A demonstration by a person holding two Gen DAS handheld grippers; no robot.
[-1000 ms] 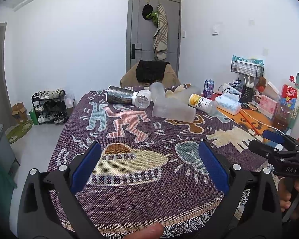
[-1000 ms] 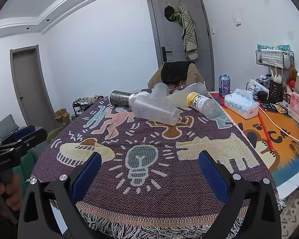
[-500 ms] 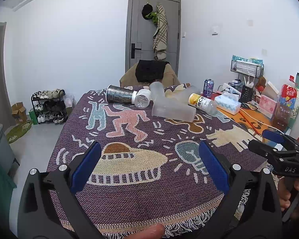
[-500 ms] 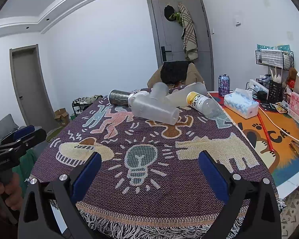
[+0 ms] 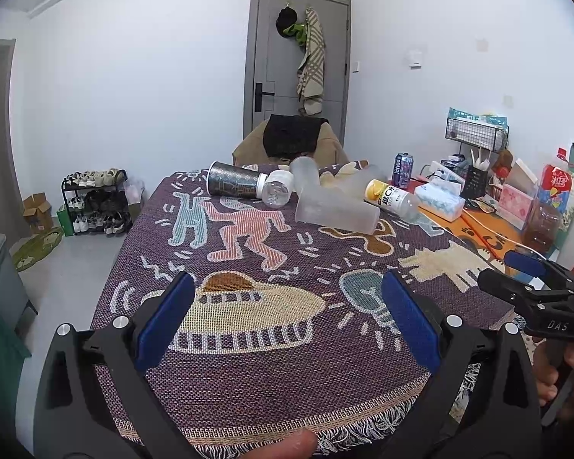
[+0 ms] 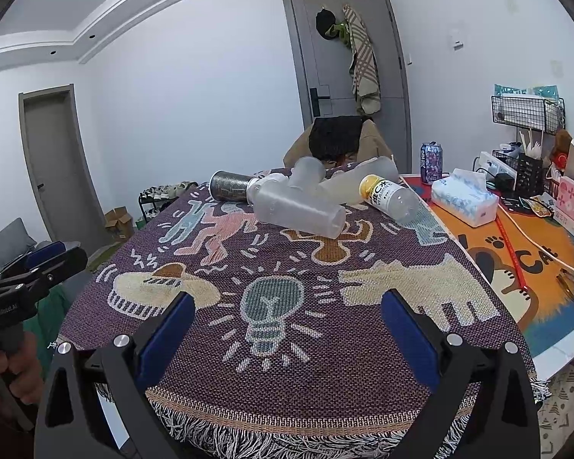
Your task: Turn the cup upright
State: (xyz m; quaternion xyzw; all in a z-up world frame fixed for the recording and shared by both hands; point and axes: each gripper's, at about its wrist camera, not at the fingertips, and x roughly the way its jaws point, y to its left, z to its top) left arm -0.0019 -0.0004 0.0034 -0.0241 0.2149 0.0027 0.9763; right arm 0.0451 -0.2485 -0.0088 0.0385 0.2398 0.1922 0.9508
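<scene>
A frosted clear cup (image 5: 336,210) (image 6: 298,210) lies on its side at the far middle of the patterned cloth. Two more frosted cups (image 5: 306,174) (image 6: 363,179) lie behind it. A dark patterned cup (image 5: 231,183) (image 6: 229,191) lies on its side to the left. My left gripper (image 5: 287,306) is open over the near edge of the cloth, far from the cups, with nothing between its blue pads. My right gripper (image 6: 287,317) is open too, empty, at the near edge. Each gripper also shows at the side of the other's view.
A yellow-capped bottle (image 6: 388,195) and a clear bottle (image 5: 273,189) lie among the cups. A tissue pack (image 6: 465,201), a drink can (image 6: 430,162), boxes and a wire rack (image 6: 528,109) crowd the orange mat on the right. A chair (image 5: 291,141) stands beyond the table.
Both views have shifted very slightly; the cups lie as before and both grippers stay open.
</scene>
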